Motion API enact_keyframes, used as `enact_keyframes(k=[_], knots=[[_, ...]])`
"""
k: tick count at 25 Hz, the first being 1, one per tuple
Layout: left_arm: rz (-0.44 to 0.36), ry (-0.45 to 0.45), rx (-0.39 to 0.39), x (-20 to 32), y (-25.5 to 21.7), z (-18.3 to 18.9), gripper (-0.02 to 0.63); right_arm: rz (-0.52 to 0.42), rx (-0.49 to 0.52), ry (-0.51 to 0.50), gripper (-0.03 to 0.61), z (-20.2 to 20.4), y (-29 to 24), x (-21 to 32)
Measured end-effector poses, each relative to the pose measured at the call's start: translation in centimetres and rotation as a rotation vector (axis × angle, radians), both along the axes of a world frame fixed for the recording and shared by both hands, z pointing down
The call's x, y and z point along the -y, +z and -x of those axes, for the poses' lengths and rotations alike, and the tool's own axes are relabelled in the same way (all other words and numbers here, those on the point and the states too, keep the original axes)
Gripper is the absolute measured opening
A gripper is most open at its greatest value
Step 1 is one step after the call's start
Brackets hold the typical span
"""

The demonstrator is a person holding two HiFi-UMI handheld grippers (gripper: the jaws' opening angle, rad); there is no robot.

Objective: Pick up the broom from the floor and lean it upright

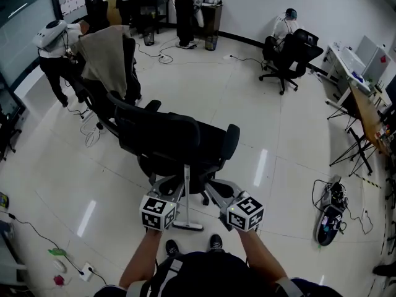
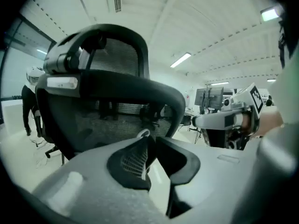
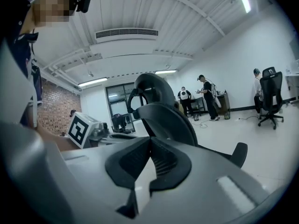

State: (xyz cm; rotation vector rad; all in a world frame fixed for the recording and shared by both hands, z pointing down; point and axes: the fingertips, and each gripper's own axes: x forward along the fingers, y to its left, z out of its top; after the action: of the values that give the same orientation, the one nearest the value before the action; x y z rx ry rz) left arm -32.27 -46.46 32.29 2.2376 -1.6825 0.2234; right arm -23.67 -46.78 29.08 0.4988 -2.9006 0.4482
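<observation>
Head view: by the black office chair [image 1: 167,138], left claw [image 2: 148,136], barely parted, pinches one pale-handled broom [image 1: 187,195]; right claw [image 3: 149,140] closed, empty.

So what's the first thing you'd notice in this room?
A big black office chair fills the middle of the shiny white floor. A broom stands upright at its near side, and people stand and sit along the far wall.
</observation>
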Motion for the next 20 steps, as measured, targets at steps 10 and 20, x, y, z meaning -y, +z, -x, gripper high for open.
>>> enact_keyframes(k=[10,20], knots=[[-0.107,0.008,-0.038,-3.3,-5.3,-1.1,0.0,-0.138,0.028,-0.102,0.005,2.4,-2.9,-2.4],[-0.131,-0.006,-0.015,-3.8,-7.3,-1.0,0.0,-0.142,0.049,-0.131,0.003,3.0,-5.4,-2.7]])
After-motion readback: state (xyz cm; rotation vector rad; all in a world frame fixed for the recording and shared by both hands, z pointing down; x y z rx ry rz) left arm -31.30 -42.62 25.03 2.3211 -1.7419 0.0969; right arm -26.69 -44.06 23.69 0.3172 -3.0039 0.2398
